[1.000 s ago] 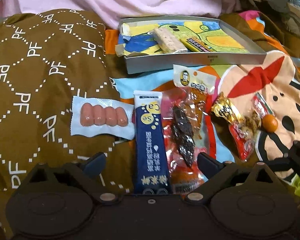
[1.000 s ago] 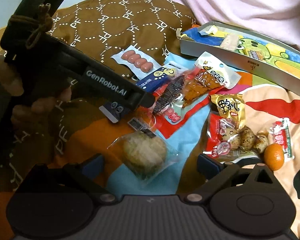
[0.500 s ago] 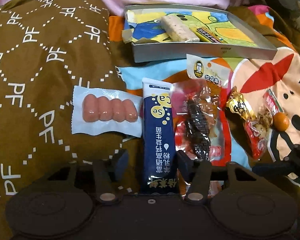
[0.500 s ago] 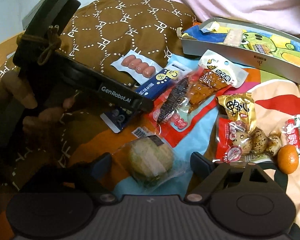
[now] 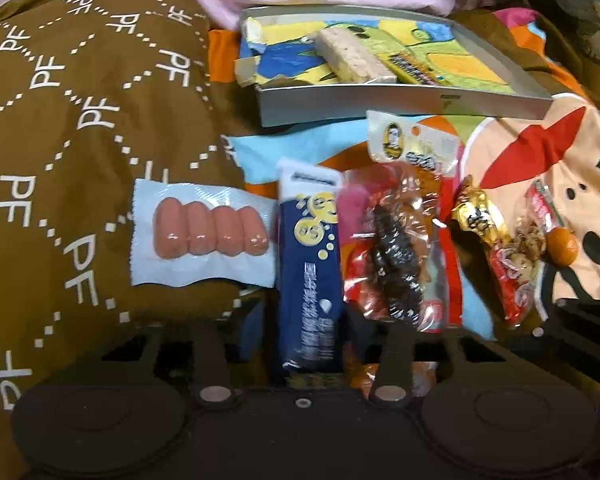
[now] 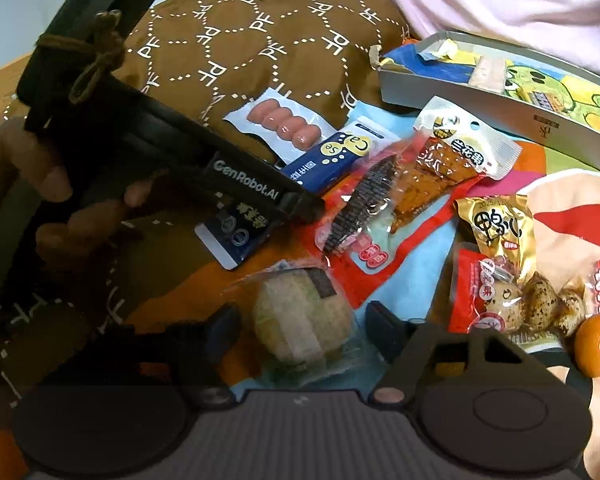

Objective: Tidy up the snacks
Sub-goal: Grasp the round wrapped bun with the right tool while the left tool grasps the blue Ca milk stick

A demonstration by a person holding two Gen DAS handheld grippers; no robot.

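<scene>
My left gripper [image 5: 306,332] pinches the blue sachet [image 5: 308,272] at its near end, long axis pointing away toward the tray [image 5: 400,108]; my right gripper [image 6: 300,330] gapes around the wrapped bun [image 6: 300,324].

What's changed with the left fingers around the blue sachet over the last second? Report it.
Yes. The left gripper fingers have closed inward onto the blue sachet, which lies beside the sausage pack as before.
</scene>
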